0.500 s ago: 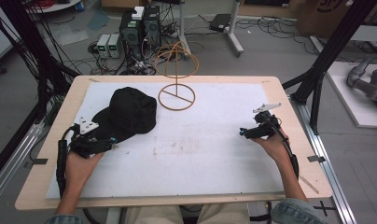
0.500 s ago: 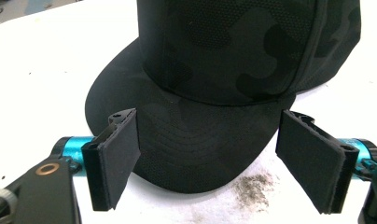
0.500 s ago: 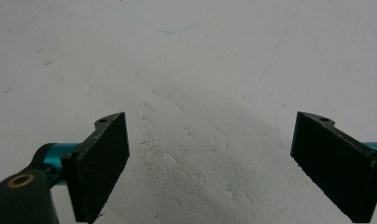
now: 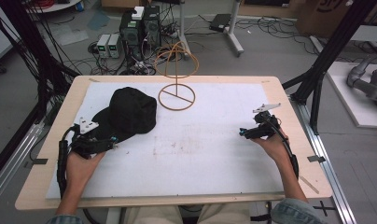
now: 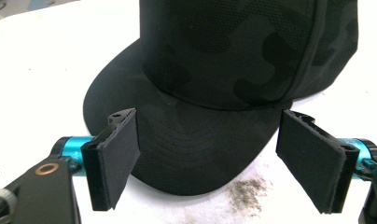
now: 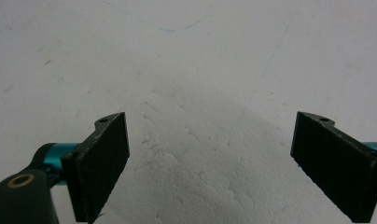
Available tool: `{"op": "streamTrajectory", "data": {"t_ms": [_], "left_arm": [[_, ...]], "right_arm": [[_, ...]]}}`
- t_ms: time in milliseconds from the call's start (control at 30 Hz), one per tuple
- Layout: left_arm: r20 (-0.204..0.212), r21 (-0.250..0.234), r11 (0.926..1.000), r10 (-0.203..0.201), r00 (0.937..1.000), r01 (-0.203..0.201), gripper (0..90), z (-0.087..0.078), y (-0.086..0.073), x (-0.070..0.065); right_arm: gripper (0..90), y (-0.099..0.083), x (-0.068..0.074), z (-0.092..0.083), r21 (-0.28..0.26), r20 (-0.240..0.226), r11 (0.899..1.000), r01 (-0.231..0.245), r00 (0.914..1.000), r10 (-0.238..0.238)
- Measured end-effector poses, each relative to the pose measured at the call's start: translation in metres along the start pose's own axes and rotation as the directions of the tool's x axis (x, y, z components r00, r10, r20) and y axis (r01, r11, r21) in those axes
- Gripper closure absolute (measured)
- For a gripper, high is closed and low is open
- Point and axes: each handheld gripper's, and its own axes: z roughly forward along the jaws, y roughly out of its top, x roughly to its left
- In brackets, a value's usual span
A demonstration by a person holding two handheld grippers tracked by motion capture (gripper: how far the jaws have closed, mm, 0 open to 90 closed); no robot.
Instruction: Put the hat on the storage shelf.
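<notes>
— Cap first: where do you have it?

— On the white table cover, left half, crown toward the far edge, brim toward my left gripper. It's a black camo snapback.

— And behind it?

— I see a wire hat stand near the far edge, well apart from the right gripper.

— Jaws?

— In the left gripper view mine stand wide, one either side of the brim, pads not pressing it. The right gripper's jaws are spread too, with bare cover between them.
</notes>
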Motion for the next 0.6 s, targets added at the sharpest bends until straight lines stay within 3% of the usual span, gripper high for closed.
{"op": "streamTrajectory", "data": {"t_ms": [200,600], "left_arm": [[0.036,-0.017,0.9998,-0.005,0.9994,0.006,26.9,-0.0028,0.002,0.0022],[0.077,-0.051,0.9982,0.036,0.9964,-0.032,30.1,0.0021,0.0075,0.0039]], "right_arm": [[11.1,0.0003,0.0003,0.0015,0.006,-0.008,1.0,0.004,1.0,-0.004],[11.1,-0.0009,-0.0018,0.0009,0.006,-0.016,1.0,-0.01,0.9998,0.01]]}}
